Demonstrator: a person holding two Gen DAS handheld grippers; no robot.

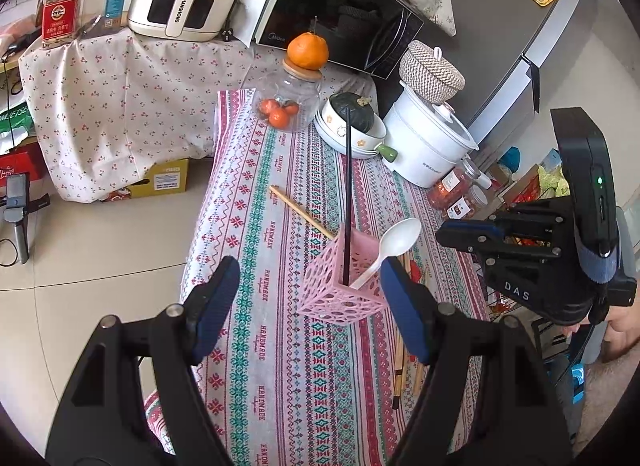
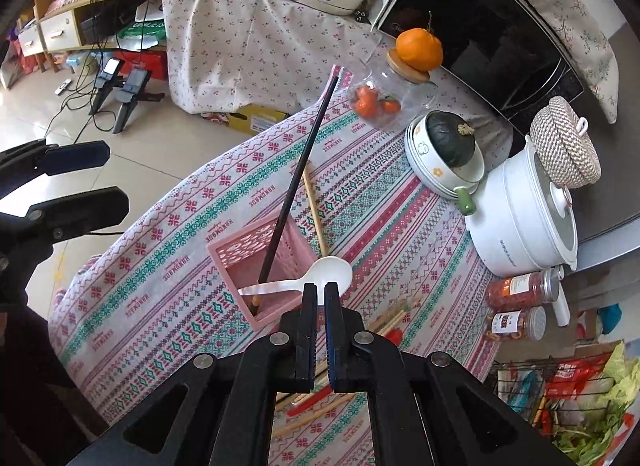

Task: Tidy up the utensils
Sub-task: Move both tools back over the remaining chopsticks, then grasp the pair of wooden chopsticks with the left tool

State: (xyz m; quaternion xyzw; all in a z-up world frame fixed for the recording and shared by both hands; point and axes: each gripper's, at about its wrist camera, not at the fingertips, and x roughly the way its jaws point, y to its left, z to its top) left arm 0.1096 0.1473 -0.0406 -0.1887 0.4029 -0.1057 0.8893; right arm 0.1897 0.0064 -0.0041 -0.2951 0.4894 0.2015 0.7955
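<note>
A pink lattice utensil holder stands on the patterned tablecloth. A black chopstick and a white plastic spoon stand in it. My left gripper is open, its fingers on either side of the holder, not touching it. My right gripper is shut and empty, just above the spoon bowl; it also shows in the left wrist view. A wooden chopstick lies behind the holder. More wooden chopsticks lie to its right.
A glass jar with tomatoes and an orange on top, stacked bowls with a green squash, a white cooker and spice jars stand at the table's far and right side. The table's left edge drops to tiled floor.
</note>
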